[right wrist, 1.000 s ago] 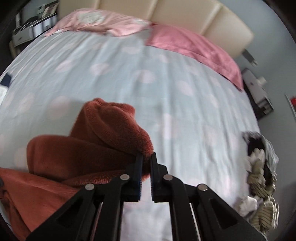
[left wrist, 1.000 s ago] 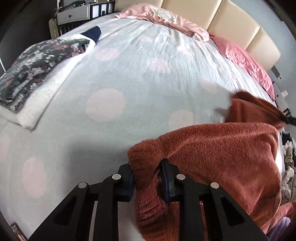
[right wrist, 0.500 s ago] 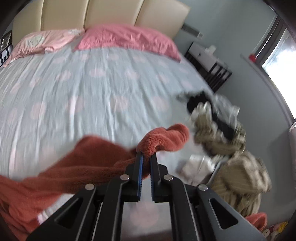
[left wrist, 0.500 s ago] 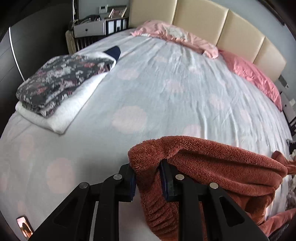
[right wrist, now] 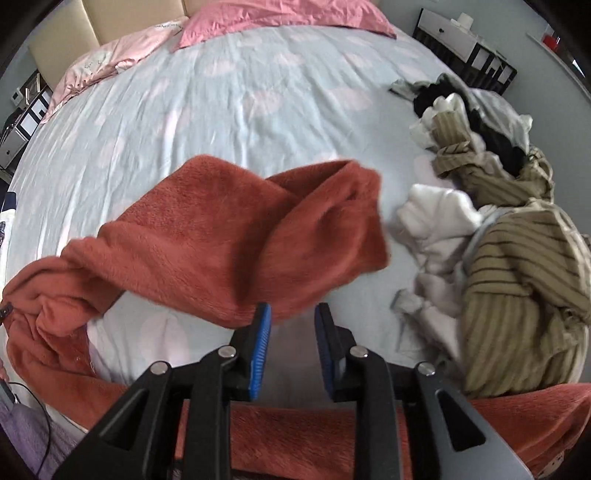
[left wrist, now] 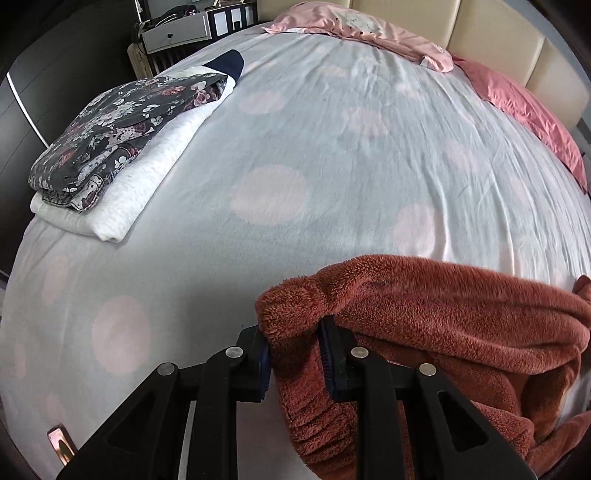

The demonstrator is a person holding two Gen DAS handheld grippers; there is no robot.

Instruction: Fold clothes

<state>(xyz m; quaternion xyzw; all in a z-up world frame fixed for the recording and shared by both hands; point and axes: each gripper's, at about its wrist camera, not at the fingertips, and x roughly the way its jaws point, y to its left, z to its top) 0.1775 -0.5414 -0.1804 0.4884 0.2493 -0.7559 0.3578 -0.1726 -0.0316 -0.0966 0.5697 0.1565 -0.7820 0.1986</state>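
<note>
A rust-red fleece garment (left wrist: 443, 325) hangs over the near edge of the bed. My left gripper (left wrist: 295, 354) is shut on a thick bunched corner of it, held a little above the sheet. In the right wrist view the same garment (right wrist: 240, 236) lies stretched across the sheet, blurred at its right end. My right gripper (right wrist: 291, 332) is open just behind it, and nothing is between its blue pads.
The bed has a pale blue sheet with pink dots (left wrist: 332, 147). A folded stack, floral piece (left wrist: 122, 125) on a white one, lies at the bed's left. A pile of unfolded clothes (right wrist: 498, 206) lies on the right. Pink pillows (right wrist: 277, 18) sit at the headboard.
My right gripper has opened and let go of the red garment, which dropped onto the sheet. My left gripper keeps its hold and has shifted little.
</note>
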